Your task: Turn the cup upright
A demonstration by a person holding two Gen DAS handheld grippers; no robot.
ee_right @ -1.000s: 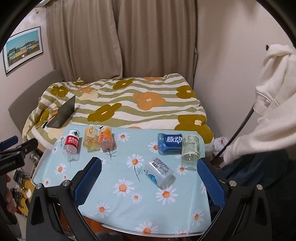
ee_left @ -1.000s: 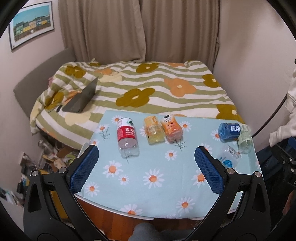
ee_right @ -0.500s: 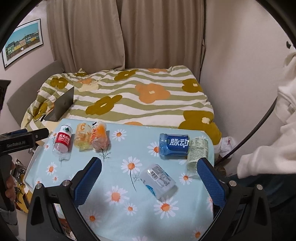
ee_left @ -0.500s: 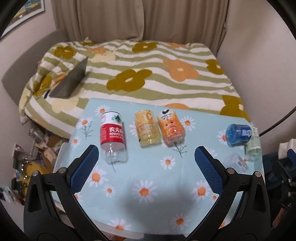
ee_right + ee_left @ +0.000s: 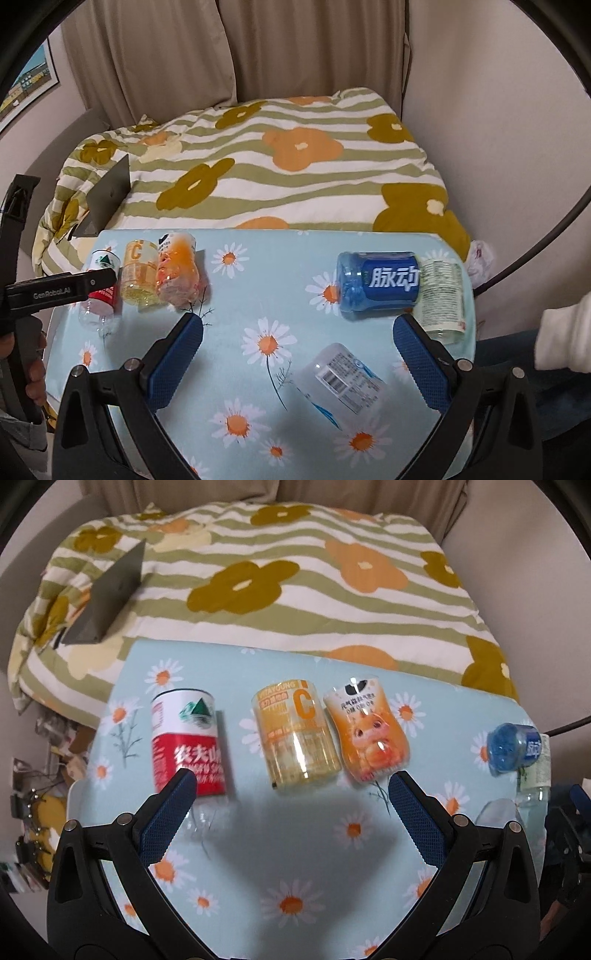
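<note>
A: Where do the cups lie?

B: Six cut-bottle cups lie on their sides on the daisy-print worktop [image 5: 295,849]. At its left end there is a row of three: the red-and-white cup [image 5: 186,740], the yellow cup [image 5: 295,738] marked with a large C, and the orange cup [image 5: 367,733], which touches the yellow one. The red-and-white one lies a little apart from them.

A: And at the other end?

B: In the right wrist view the blue cup [image 5: 378,284] lies crosswise, its end against the pale green-print cup [image 5: 441,295]. The clear cup [image 5: 341,380] with a barcode label lies nearer the camera, apart from both.

A: How does the left tool stand?

B: The left tool [image 5: 291,788] has its blue-padded fingers spread wide and grips nothing. It hovers over the left row, with one fingertip in front of the red-and-white cup's lower edge and the other near the orange cup's base. Whether a finger touches a cup cannot be told.

A: The right tool?

B: The right tool [image 5: 297,332] is also spread wide and empty, above the worktop between the two groups. Its right finger appears just below the blue and pale cups.

A: Anything behind?

B: A flowered, striped bed [image 5: 277,166] with a grey laptop [image 5: 109,194] on it, and beige curtains [image 5: 236,51].
</note>
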